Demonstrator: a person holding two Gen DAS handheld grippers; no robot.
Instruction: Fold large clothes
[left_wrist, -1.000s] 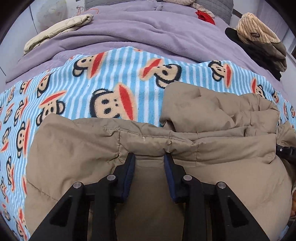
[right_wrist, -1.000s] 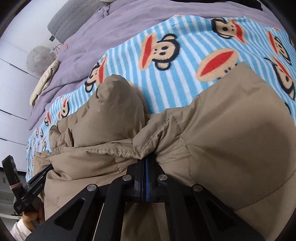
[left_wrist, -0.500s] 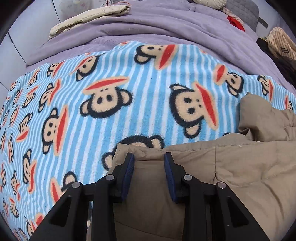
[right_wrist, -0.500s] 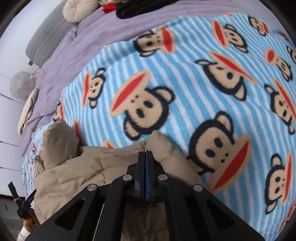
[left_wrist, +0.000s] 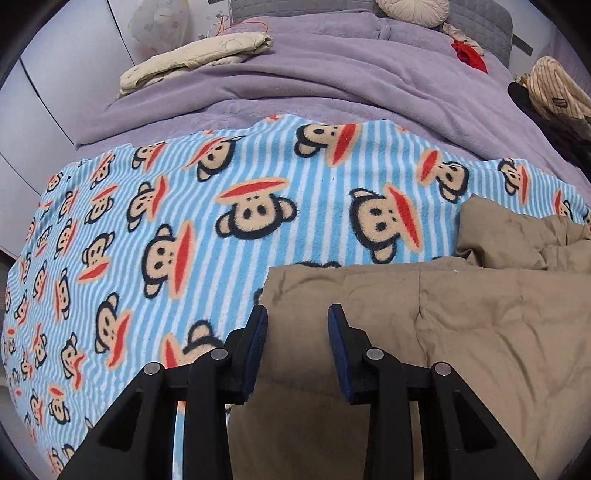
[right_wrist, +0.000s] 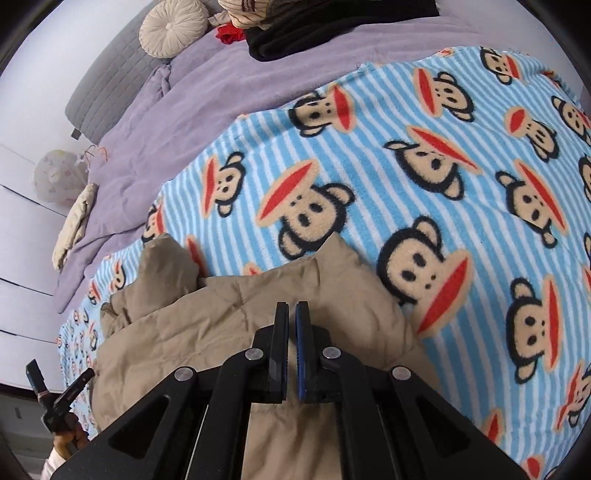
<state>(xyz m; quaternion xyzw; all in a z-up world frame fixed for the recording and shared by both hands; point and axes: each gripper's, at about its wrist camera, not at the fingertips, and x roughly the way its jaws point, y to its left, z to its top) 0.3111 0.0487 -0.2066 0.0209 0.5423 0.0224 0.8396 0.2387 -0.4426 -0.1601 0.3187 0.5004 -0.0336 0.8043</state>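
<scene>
A tan padded jacket (left_wrist: 461, 332) lies bunched on a blue striped monkey-print blanket (left_wrist: 184, 229). In the left wrist view my left gripper (left_wrist: 297, 314) is open, its jaws apart over the jacket's left corner with nothing between them. In the right wrist view my right gripper (right_wrist: 291, 308) has its jaws almost together with a thin gap, above the jacket (right_wrist: 229, 325); no cloth shows between them. The left gripper also shows in the right wrist view (right_wrist: 55, 391) at the lower left, held in a hand.
A purple blanket (left_wrist: 332, 85) covers the far part of the bed. On it lie a cream folded cloth (left_wrist: 195, 59), a red item (left_wrist: 469, 55), a round cushion (right_wrist: 173, 26) and dark and striped clothes (left_wrist: 554, 103).
Both grippers have pulled back and up from the jacket. The right gripper let go of the fold it was pinching. The left gripper's jaws stay open and now stand clear of the jacket's edge.
</scene>
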